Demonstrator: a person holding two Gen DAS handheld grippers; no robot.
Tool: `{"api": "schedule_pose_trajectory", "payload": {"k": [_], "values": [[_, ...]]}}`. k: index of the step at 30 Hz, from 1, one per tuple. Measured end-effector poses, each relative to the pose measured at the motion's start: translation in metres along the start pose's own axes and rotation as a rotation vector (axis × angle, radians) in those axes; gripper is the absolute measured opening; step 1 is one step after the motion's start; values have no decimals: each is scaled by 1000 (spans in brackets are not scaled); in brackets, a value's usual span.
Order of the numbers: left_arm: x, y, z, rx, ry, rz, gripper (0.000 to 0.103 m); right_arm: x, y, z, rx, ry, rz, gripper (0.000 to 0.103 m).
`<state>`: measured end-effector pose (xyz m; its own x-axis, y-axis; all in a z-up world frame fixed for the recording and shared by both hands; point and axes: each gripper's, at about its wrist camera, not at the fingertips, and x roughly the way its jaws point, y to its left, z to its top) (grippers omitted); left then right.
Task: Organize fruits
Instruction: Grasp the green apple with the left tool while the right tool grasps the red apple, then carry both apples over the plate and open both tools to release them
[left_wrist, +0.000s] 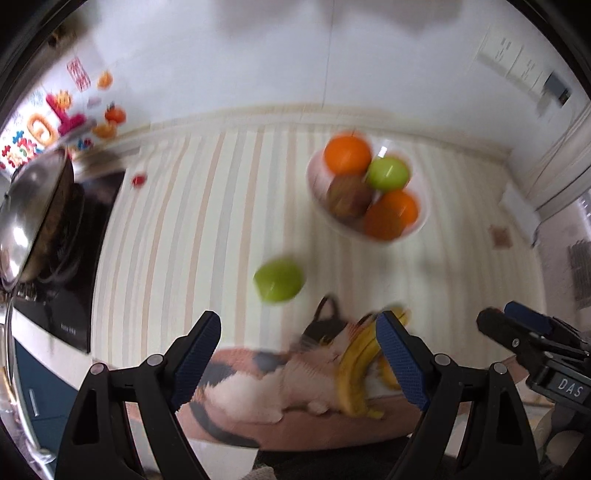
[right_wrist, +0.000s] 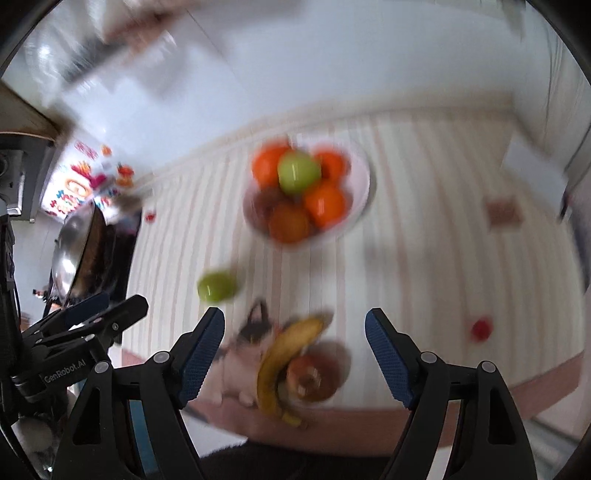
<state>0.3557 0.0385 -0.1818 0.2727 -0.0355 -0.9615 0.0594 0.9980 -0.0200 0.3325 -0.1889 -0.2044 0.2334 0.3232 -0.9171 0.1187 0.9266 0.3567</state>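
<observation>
A white bowl (left_wrist: 421, 218) (right_wrist: 360, 177) on the striped tablecloth holds oranges (left_wrist: 347, 154) (right_wrist: 327, 205), a green apple (left_wrist: 388, 173) (right_wrist: 298, 172) and a brown fruit (left_wrist: 349, 195). A loose green apple (left_wrist: 279, 280) (right_wrist: 217, 287) lies on the cloth in front of the bowl. A banana (left_wrist: 356, 365) (right_wrist: 284, 362) lies near the table's front edge beside a reddish apple (right_wrist: 312, 376). My left gripper (left_wrist: 297, 360) is open and empty above the front edge. My right gripper (right_wrist: 295, 358) is open and empty; it also shows in the left wrist view (left_wrist: 524, 332). Both views are blurred.
A steel wok (left_wrist: 33, 214) (right_wrist: 72, 251) sits on a black stove at the left. Small red objects (left_wrist: 138, 180) (right_wrist: 482, 329) lie on the cloth. A brown coaster (left_wrist: 500, 236) (right_wrist: 504, 212) lies at the right. A cat-print mat (left_wrist: 258, 384) covers the front edge.
</observation>
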Motion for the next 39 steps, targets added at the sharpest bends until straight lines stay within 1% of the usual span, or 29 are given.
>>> {"api": "schedule_pose_trajectory", "payload": {"k": [3, 5, 8, 9, 11, 12, 13, 17, 20, 24, 27, 32, 33, 34, 35, 36, 39], "values": [[30, 5, -17, -8, 88, 14, 86, 45, -16, -16, 57, 126, 43, 81], [49, 8, -26, -15, 142, 21, 86, 72, -23, -26, 80, 189, 58, 81], [69, 9, -37, -25, 203, 19, 86, 103, -30, -37, 99, 241, 50, 80], [75, 9, -40, -24, 216, 22, 86, 110, -32, -40, 107, 251, 41, 77], [82, 9, -44, -29, 240, 17, 86, 119, -33, -42, 100, 252, 13, 76], [85, 10, -45, -34, 246, 16, 86, 123, -33, -43, 86, 246, -5, 70], [87, 11, -45, -36, 247, 19, 86, 125, -31, -43, 77, 247, -3, 66], [90, 18, -34, -53, 236, 32, 86, 127, -23, -43, 35, 231, -23, 65], [95, 27, -18, -64, 219, 47, 86, 124, -22, -44, 38, 220, -32, 65], [108, 36, 7, -77, 214, 51, 86, 108, -32, -36, 59, 177, -61, 65], [127, 36, 25, -62, 241, 33, 86, 100, -44, -28, 78, 156, -93, 65], [165, 26, 39, -31, 309, -26, 86, 104, -56, -25, 105, 171, -103, 65], [171, 25, 40, -27, 315, -29, 84, 104, -56, -24, 104, 167, -103, 65], [175, 23, 41, -26, 315, -32, 72, 105, -56, -22, 108, 166, -105, 65], [178, 23, 42, -30, 315, -37, 64, 107, -56, -21, 114, 167, -106, 65], [180, 22, 42, -33, 317, -38, 61, 108, -56, -20, 118, 168, -107, 65], [181, 21, 44, -30, 297, -31, 61, 111, -58, -17, 132, 177, -109, 66]]}}
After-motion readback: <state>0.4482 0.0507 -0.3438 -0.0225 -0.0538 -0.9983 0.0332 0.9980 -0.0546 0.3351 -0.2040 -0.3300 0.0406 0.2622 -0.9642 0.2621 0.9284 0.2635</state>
